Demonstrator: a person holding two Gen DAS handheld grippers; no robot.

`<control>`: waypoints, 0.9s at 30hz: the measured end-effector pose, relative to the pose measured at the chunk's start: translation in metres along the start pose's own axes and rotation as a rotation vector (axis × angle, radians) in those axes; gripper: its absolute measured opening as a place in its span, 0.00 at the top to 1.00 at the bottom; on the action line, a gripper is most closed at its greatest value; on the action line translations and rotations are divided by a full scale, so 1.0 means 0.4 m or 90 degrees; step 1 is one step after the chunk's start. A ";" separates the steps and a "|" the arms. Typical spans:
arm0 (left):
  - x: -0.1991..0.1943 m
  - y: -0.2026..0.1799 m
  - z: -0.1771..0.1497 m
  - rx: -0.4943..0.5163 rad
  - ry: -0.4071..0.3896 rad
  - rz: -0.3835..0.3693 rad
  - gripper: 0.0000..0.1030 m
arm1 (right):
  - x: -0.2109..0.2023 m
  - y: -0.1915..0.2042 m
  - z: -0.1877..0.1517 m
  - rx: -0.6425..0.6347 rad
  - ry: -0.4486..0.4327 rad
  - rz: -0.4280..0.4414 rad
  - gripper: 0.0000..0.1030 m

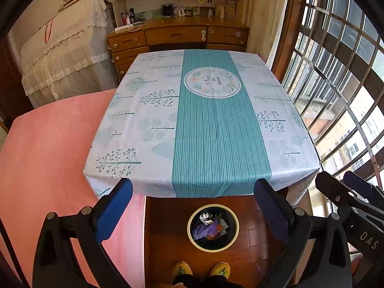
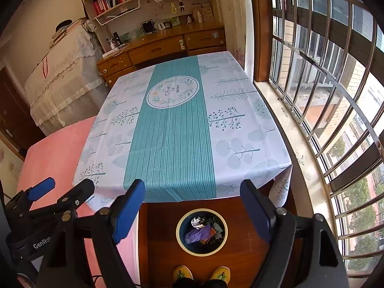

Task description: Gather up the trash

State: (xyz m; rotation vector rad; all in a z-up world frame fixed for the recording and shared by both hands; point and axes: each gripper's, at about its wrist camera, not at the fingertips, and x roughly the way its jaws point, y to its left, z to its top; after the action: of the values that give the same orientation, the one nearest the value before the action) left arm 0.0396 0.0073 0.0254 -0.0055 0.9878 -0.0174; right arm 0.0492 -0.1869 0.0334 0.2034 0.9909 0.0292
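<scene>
A round dark trash bin with a cream rim stands on the wooden floor below the table's near edge; it also shows in the right wrist view. It holds crumpled trash: white paper, purple plastic, dark scraps, seen too in the right wrist view. My left gripper is open and empty, held above the bin at the table edge. My right gripper is open and empty beside it. The table wears a white and teal patterned cloth with nothing on it.
A pink bed lies left of the table. A barred window runs along the right. A wooden desk with drawers and shelves stands beyond the table. The person's yellow shoes are just before the bin.
</scene>
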 end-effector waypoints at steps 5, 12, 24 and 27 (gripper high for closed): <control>-0.001 -0.006 -0.004 0.006 0.000 0.000 0.03 | 0.005 0.005 -0.006 -0.003 0.007 0.002 0.20; 0.000 -0.002 -0.013 0.008 0.004 0.002 0.03 | 0.010 0.008 -0.011 -0.007 0.015 0.004 0.20; 0.001 0.011 -0.020 0.009 0.014 -0.002 0.03 | 0.010 0.013 -0.019 -0.009 0.021 0.004 0.20; 0.001 0.017 -0.026 0.010 0.017 -0.002 0.03 | 0.010 0.014 -0.023 -0.010 0.024 0.006 0.20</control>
State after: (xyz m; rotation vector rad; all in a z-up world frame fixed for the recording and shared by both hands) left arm 0.0315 0.0140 0.0193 0.0070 1.0144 -0.0277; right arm 0.0440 -0.1797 0.0261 0.1941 1.0267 0.0488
